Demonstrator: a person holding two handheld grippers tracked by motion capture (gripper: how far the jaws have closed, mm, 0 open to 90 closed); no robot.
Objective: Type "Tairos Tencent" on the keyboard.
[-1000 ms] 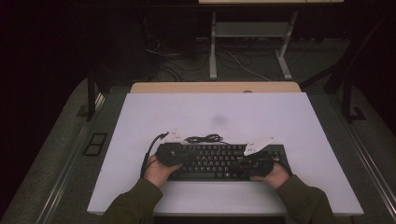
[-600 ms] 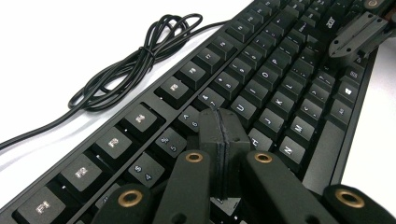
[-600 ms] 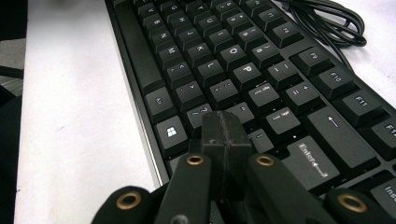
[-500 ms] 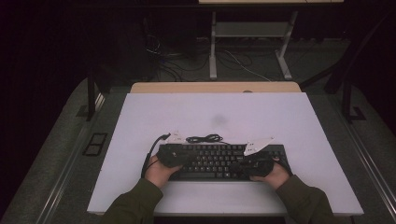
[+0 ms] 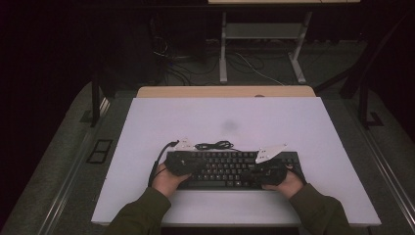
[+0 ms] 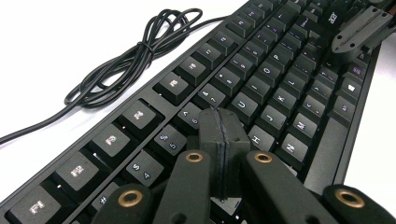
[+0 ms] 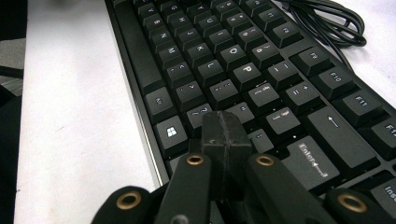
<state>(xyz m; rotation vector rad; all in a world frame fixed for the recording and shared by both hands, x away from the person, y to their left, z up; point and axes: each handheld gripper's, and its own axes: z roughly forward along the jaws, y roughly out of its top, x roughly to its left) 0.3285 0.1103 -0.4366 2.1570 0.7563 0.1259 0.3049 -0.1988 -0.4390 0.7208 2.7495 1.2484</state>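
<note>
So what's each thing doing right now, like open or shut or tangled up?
Left tool: shut, empty, tip over the keys.
Right tool: shut, empty, tip over the keys.
Keyboard: flat on the white table, key letters glowing.
Keyboard cable: bundled in loops, lying on the table behind the keyboard.

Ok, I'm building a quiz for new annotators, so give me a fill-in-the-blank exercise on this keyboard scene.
1. Both hand-held grippers, the left hand-held gripper and the right hand-held gripper, have their jaws ____.
2. The black keyboard lies on a ____ table.
3. The bundled cable rests on the table just ____ the keyboard, on the side away from the person.
4. The left hand-held gripper's tip sits over the ____ of the keyboard.

Missing words: shut; white; beyond; keys
</note>
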